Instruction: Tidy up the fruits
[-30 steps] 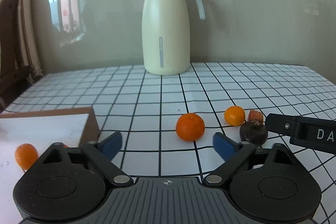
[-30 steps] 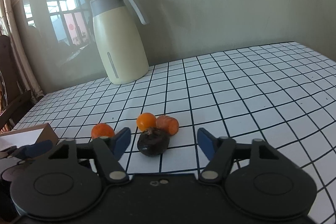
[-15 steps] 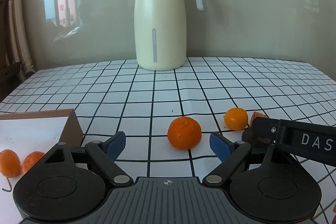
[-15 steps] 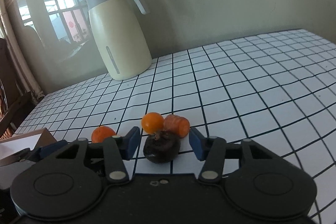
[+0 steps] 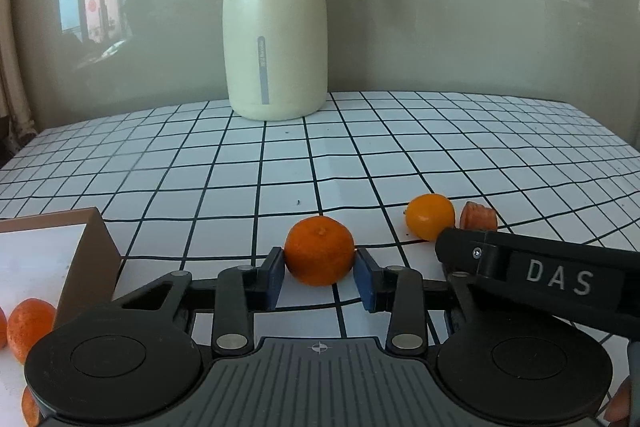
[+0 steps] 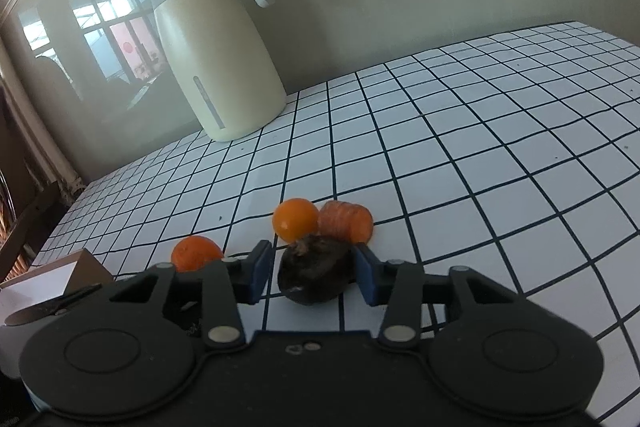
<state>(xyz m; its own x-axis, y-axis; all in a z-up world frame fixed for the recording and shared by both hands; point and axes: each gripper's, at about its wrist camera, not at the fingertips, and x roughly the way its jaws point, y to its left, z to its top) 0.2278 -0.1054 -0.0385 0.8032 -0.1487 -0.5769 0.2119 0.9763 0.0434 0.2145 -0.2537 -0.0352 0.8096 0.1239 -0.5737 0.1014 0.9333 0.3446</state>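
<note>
My left gripper [image 5: 319, 277] is shut on an orange mandarin [image 5: 319, 250] that rests on the checked tablecloth; both blue pads touch its sides. My right gripper [image 6: 314, 273] is closed around a dark purple fruit [image 6: 316, 275]; its right pad touches the fruit and its left pad is at the fruit's edge. A small yellow-orange fruit [image 6: 295, 225] and a carrot piece [image 6: 347, 227] lie just behind the dark fruit. The mandarin also shows in the right wrist view [image 6: 196, 253]. Two more mandarins [image 5: 30, 323] lie in the box at my left.
A brown box with a white inside [image 5: 86, 267] stands at the near left. A tall cream thermos jug [image 5: 276, 27] stands at the back by the wall. The right gripper's black body [image 5: 552, 283] reaches in beside my left gripper.
Both grippers moved forward and closed: the left one onto the mandarin, the right one around the dark fruit.
</note>
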